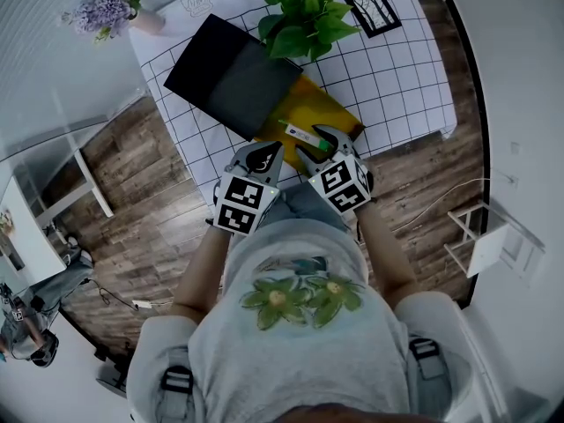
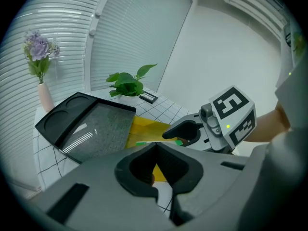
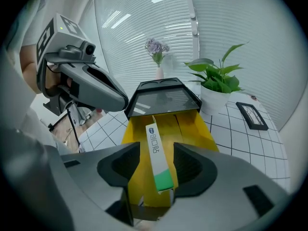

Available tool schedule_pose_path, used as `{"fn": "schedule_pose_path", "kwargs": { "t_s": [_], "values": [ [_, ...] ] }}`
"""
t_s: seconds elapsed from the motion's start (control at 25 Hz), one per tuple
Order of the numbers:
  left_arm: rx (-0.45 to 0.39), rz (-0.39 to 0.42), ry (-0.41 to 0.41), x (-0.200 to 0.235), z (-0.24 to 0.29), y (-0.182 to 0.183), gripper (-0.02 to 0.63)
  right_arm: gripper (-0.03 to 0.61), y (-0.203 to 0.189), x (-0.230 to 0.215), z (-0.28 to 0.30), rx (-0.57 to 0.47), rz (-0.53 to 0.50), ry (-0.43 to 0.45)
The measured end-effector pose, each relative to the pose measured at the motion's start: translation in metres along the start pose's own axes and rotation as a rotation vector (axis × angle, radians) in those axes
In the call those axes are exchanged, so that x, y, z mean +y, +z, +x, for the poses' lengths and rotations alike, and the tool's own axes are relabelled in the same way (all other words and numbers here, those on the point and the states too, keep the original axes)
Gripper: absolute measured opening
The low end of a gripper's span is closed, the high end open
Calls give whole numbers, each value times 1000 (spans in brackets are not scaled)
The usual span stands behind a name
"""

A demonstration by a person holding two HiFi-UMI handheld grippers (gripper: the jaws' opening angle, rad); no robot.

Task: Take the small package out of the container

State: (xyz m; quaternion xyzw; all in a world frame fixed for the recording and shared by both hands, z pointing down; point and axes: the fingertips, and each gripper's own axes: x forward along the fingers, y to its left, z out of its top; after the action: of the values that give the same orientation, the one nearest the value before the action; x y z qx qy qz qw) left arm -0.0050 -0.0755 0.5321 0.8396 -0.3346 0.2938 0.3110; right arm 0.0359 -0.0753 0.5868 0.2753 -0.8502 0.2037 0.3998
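A slim white package with a green end [image 3: 156, 150] lies lengthwise on the open yellow container [image 3: 190, 124], its green end sticking out over the near edge. My right gripper [image 3: 159, 161] is open, one jaw on each side of the package with a gap to both pads. In the head view the package [image 1: 300, 135] sits just ahead of the right gripper [image 1: 317, 145] at the table's near edge. My left gripper [image 1: 264, 157] hovers beside it on the left, jaw tips together [image 2: 155, 146] over the yellow container [image 2: 144, 129], nothing visibly between them.
A black tray-like lid [image 1: 229, 73] rests tilted at the far end of the container. On the grid-patterned tablecloth [image 1: 397, 77] stand a potted plant [image 1: 304, 20], a framed picture [image 1: 370, 7] and a vase of purple flowers [image 1: 115, 7]. Wooden floor surrounds the table.
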Motion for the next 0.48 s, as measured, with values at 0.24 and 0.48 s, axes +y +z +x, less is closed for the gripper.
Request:
{"fn": "schedule_pose_path", "kwargs": {
  "t_s": [0.24, 0.48],
  "values": [
    [-1, -32, 21, 10, 1, 0, 6, 193, -5, -3, 8, 20, -17, 11],
    [11, -45, 33, 14, 2, -5, 6, 193, -8, -5, 15, 40, -16, 23]
  ]
}}
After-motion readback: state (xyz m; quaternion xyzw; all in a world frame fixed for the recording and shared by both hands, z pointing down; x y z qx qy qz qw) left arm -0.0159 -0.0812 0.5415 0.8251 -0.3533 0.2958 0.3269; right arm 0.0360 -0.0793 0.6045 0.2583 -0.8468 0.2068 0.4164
